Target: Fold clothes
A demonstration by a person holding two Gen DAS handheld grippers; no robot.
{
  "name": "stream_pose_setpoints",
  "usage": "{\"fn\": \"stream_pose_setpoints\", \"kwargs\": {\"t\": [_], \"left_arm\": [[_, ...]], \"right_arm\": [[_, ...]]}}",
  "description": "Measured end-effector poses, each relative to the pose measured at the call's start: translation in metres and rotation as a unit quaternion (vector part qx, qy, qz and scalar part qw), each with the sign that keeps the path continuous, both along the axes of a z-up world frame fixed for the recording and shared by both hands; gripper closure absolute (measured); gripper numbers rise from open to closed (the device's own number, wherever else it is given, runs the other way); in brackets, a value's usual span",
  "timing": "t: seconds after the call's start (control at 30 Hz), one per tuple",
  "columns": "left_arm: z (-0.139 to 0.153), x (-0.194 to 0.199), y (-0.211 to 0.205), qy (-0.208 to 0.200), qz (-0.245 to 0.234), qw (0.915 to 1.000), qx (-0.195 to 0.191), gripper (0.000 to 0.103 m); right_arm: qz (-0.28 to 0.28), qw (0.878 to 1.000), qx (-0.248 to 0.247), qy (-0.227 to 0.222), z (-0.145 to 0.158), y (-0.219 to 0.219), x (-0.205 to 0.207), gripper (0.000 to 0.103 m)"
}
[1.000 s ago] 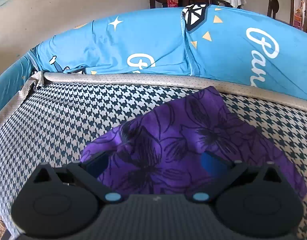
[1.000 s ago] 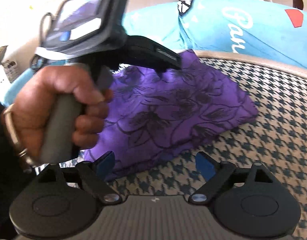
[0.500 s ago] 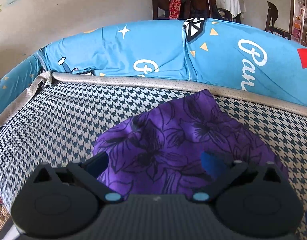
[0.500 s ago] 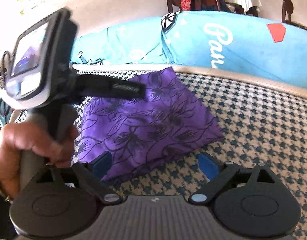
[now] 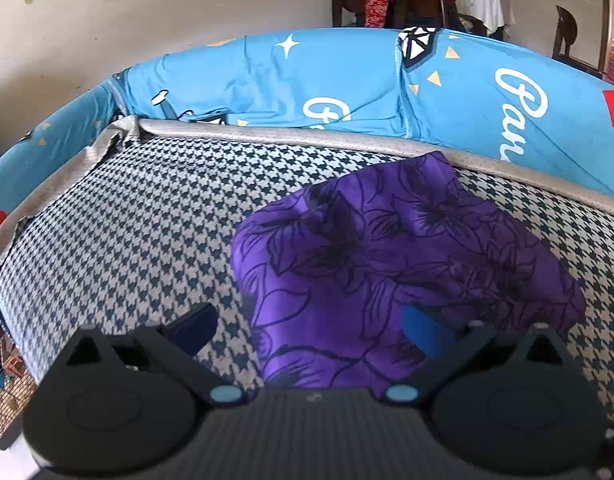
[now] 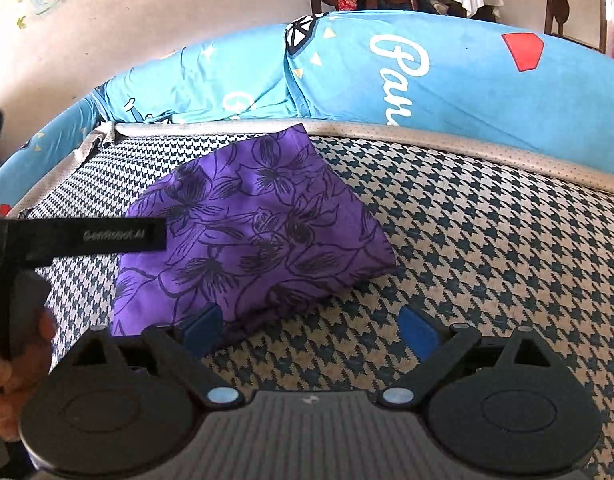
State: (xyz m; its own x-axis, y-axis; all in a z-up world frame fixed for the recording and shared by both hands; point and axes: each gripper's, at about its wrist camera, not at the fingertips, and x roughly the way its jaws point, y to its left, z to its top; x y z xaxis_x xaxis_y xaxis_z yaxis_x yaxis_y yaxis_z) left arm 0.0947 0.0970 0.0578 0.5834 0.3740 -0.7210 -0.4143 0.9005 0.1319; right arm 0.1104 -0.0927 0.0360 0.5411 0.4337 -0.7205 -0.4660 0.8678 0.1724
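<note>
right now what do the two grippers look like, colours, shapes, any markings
Both the left gripper and the right gripper are matte black, with a ribbed centre body, two round discs with triangular tabs, pale blue pivot rivets and blue finger pads. Seen from the right wrist, the left one has a flat black bar printed "GenRobot.AI" and a grey handle.

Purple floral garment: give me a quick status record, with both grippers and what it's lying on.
garment: purple floral garment, folded into a compact bundle, lying flat
surface: houndstooth cushion, bare to the garment's right
backdrop: blue printed cushions behind the beige piping
left gripper: open, empty, right finger over the garment's near edge
right gripper: open, empty, left finger at the garment's near edge
contact: neither gripper is closed on the cloth
person: a hand on the left gripper's handle
</note>
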Motion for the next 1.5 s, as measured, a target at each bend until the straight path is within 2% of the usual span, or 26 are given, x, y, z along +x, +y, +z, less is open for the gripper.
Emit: {"fn": "stream_pose_setpoints", "kwargs": {"t": [0.4,0.8,1.07,1.2,1.4,1.5], "left_arm": [[-0.009,-0.022,0.000,0.006,0.019,0.9996,-0.020,0.000],[-0.023,-0.052,0.008,0.016,0.051,0.9955,-0.079,0.000],[-0.025,-0.062,-0.002,0.016,0.056,0.9961,-0.067,0.000],[-0.026,-0.064,-0.002,0.012,0.060,0.9957,-0.070,0.000],[-0.031,-0.067,-0.008,0.020,0.060,0.9953,-0.073,0.000],[-0.033,-0.067,-0.011,0.025,0.057,0.9957,-0.069,0.000]], "right_arm": [[0.006,1.000,-0.021,0.000,-0.008,0.001,0.003,0.007],[0.021,0.999,-0.043,-0.006,-0.009,0.007,0.001,0.007],[0.045,0.998,-0.038,-0.013,-0.006,0.005,-0.003,0.007],[0.061,0.997,-0.030,-0.031,-0.004,0.006,-0.009,0.006],[0.062,0.995,-0.058,-0.043,-0.004,0.009,-0.008,0.006],[0.061,0.995,-0.057,-0.046,-0.003,0.008,-0.007,0.006]]}}
